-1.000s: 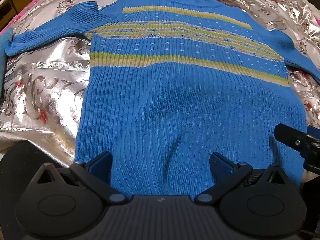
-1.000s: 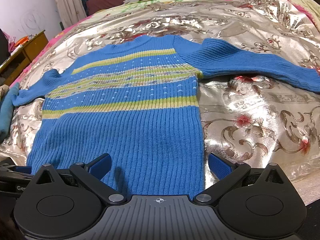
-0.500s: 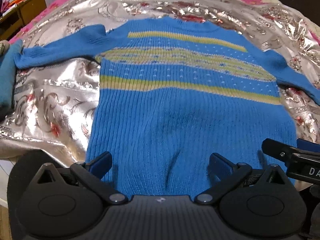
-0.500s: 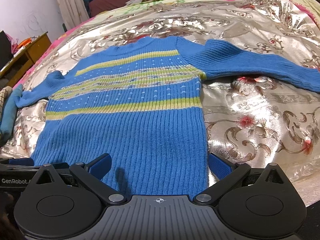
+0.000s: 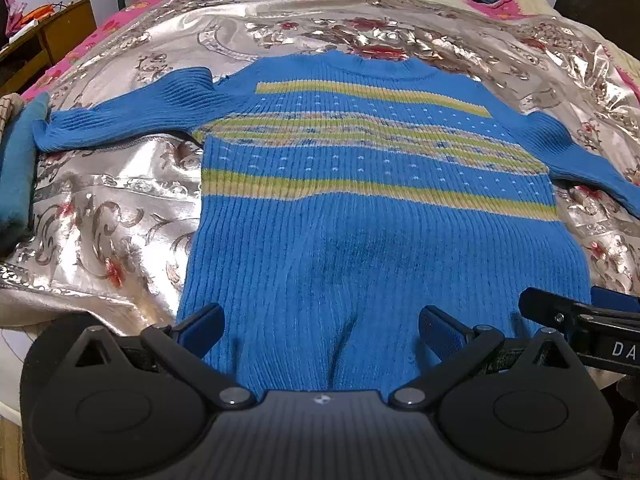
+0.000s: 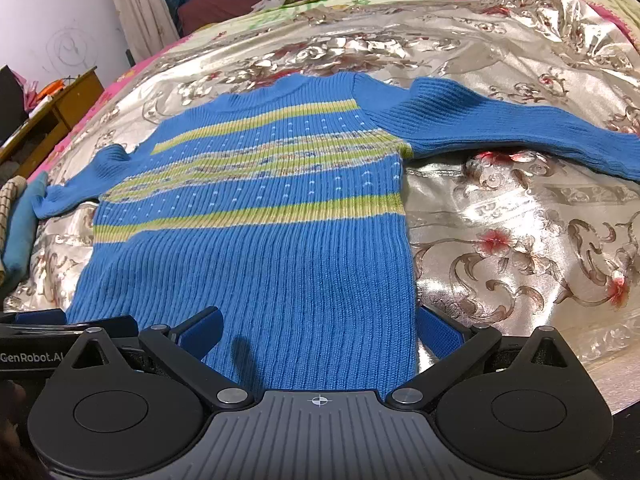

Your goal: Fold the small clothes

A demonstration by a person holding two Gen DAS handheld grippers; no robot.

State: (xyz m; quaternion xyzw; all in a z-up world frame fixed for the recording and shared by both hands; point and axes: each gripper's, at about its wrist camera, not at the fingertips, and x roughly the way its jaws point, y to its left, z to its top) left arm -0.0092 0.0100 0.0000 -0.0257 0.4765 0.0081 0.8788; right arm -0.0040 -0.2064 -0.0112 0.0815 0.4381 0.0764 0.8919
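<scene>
A blue ribbed sweater [image 5: 360,216] with yellow-green stripes lies flat on a silver floral bedspread, sleeves spread out, hem toward me. It also shows in the right wrist view [image 6: 260,240]. My left gripper [image 5: 320,328] is open and empty over the hem's left half. My right gripper [image 6: 320,328] is open and empty over the hem's right corner; its right finger [image 6: 438,330] sits just outside the sweater's side edge. The right gripper's fingers [image 5: 560,312] show at the right of the left wrist view.
The silver bedspread [image 6: 520,240] covers the bed all round. A folded teal cloth [image 5: 16,176] lies at the bed's left edge, beside the left sleeve cuff. A wooden desk [image 5: 52,36] stands at far left. The bed's front edge is just under both grippers.
Both grippers have drawn back toward the hem and tilted up, so more of the sweater and bed shows. Both stay open. The sweater has not moved.
</scene>
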